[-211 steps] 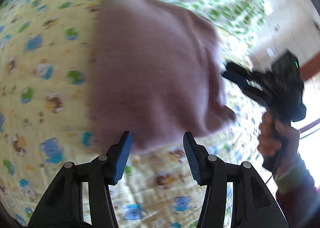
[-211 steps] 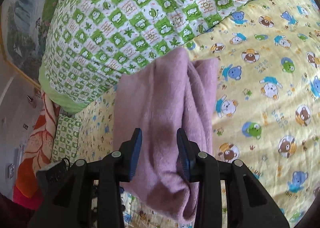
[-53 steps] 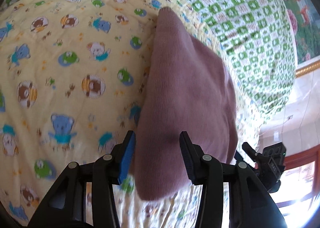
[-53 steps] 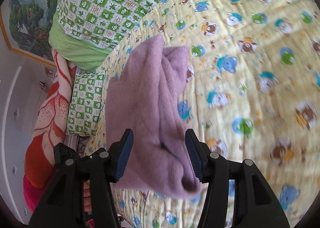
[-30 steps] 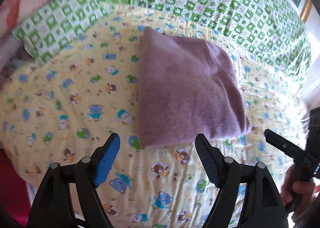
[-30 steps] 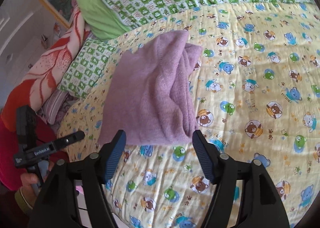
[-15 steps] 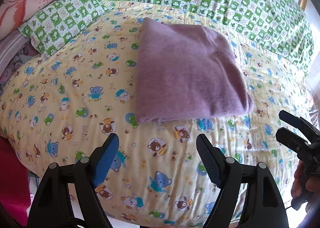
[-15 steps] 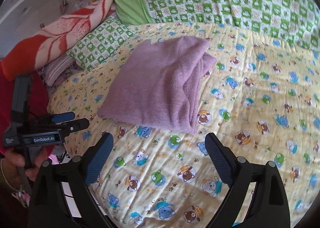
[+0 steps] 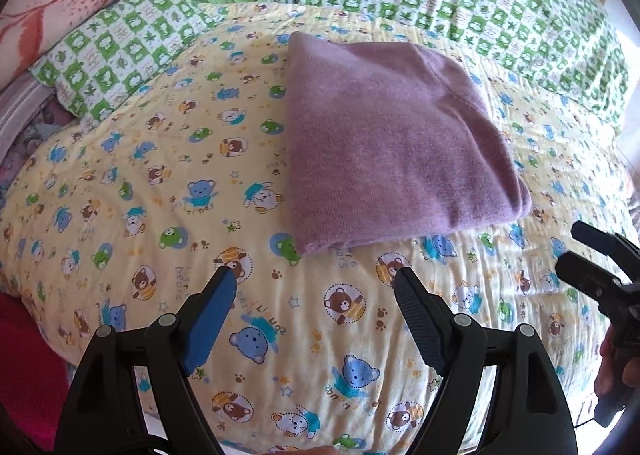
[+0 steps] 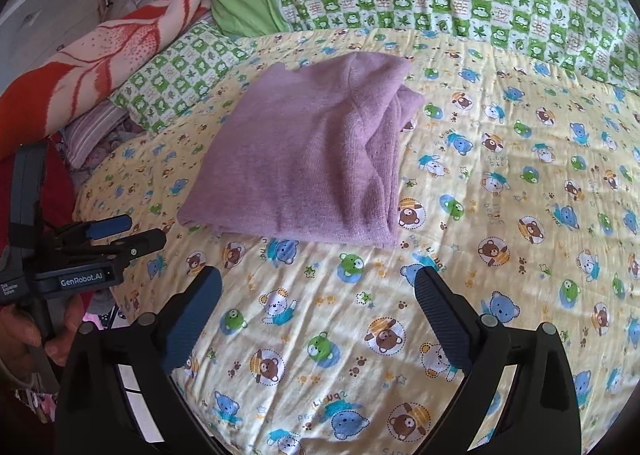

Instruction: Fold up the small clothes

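Both grippers have let go of the purple sweater and backed off toward the near edge of the bed.

Left gripper [image 9: 314,283] stands wide with nothing between its jaws, and the right gripper [image 10: 318,281] has just been opening to a wide gap that holds only bare bedding. Ahead of both lies the folded purple sweater [image 9: 394,151], flat on the yellow bear-print quilt [image 9: 168,183], clear of every pad. From the left it sits forward and a little right, its long axis running away from the fingers; the left gripper looks slightly nearer. Only the right wrist view shows the stacked layers along the sweater's right edge [image 10: 390,159]; the left view shows a smooth top.
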A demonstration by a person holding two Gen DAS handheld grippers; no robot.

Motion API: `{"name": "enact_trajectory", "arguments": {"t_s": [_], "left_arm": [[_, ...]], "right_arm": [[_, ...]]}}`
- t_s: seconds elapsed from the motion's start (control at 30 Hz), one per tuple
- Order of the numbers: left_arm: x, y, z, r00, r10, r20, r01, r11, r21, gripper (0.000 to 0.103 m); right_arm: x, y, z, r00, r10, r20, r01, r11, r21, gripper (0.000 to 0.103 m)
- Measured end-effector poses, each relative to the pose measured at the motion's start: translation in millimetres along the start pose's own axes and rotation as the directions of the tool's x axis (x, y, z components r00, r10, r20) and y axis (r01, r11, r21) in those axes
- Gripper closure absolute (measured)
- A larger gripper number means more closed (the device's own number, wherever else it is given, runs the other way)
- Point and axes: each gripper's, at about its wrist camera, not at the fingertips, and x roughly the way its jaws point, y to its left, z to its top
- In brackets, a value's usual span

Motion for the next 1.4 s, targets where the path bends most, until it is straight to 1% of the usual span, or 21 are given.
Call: {"name": "enact_trajectory", "arguments": {"t_s": [0.1, 0.2, 0.27, 0.33, 0.4, 0.47, 0.57, 0.63, 0.8, 0.9, 1.0, 1.13, 1.3, 1.4], "left_arm": [[4.3, -0.5, -3.8, 1.000, -0.029, -0.003, 0.029, 0.999, 0.034, 0.020], [7.4, 0.3, -6.4, 0.999, -0.026, -0.028, 0.027, 0.999, 0.042, 0.021], [4.9, 0.4, -8.6, 1.000, -0.026, -0.015, 0.026, 0.999, 0.036, 0.020], [2.2, -2.4, -10.2, 1.000, 0.000, -0.007, 0.000, 0.999, 0.041, 0.020], [-3.1, -3.0, -11.0, 1.000, 0.024, -0.009, -0.023, 0.999, 0.027, 0.020], [-9.9, -2.2, -13.0, 0.999, 0.028, 0.018, -0.028, 1.000, 0.005, 0.020], [-11.3, -2.1, -9.7, 0.999, 0.043, 0.011, -0.043, 0.999, -0.015, 0.020], [-14.1, -0.5, -7.2, 0.998, 0.051, 0.023, -0.050, 0.998, -0.039, 0.019], [-13.1, -3.3, -5.6, 0.997, 0.076, 0.030, -0.075, 0.996, -0.038, 0.019], [-7.9, -8.7, -9.4, 0.996, 0.083, 0.042, -0.082, 0.996, -0.026, 0.019], [-0.2, -15.7, -11.6, 0.993, 0.105, 0.044, -0.106, 0.994, 0.005, 0.019], [1.6, -15.5, -11.9, 0.992, 0.115, 0.058, -0.115, 0.993, -0.001, 0.019], [5.1, -11.8, -9.2, 0.992, 0.117, 0.055, -0.117, 0.993, -0.007, 0.019], [6.1, -12.6, -8.8, 0.992, 0.117, 0.056, -0.117, 0.993, -0.004, 0.018]], "right_arm": [[0.3, 4.2, 0.9, 0.999, -0.032, 0.004, 0.032, 0.999, 0.014, 0.006], [2.3, 7.9, -0.1, 0.999, -0.048, -0.002, 0.048, 0.999, 0.024, 0.005], [2.5, 10.7, -1.6, 0.998, -0.054, -0.014, 0.054, 0.998, 0.021, 0.005], [-0.2, 13.7, -3.4, 0.999, -0.051, -0.004, 0.051, 0.999, -0.002, 0.005], [-1.7, 14.2, -5.2, 0.999, -0.039, 0.007, 0.039, 0.999, -0.021, 0.004], [-0.1, 14.6, -5.4, 0.999, -0.036, -0.004, 0.036, 0.999, -0.035, 0.004], [-1.3, 13.8, -1.4, 1.000, 0.008, 0.008, -0.007, 0.999, -0.041, 0.004], [-0.8, 13.6, 3.4, 1.000, 0.005, 0.022, -0.003, 0.999, -0.047, 0.004], [3.9, 8.2, 9.0, 1.000, 0.021, 0.016, -0.020, 0.999, -0.025, 0.004], [5.7, 10.8, 4.5, 1.000, 0.016, 0.014, -0.015, 0.999, -0.044, 0.004], [7.1, 13.3, -1.8, 1.000, 0.002, 0.021, -0.001, 0.997, -0.079, 0.004], [7.7, 14.2, -3.2, 1.000, -0.010, 0.015, 0.012, 0.995, -0.098, 0.004], [12.4, 7.8, -2.0, 1.000, -0.013, 0.011, 0.014, 0.999, -0.050, 0.004], [13.1, 8.7, -4.7, 1.000, -0.016, 0.010, 0.017, 0.998, -0.052, 0.004]]}}
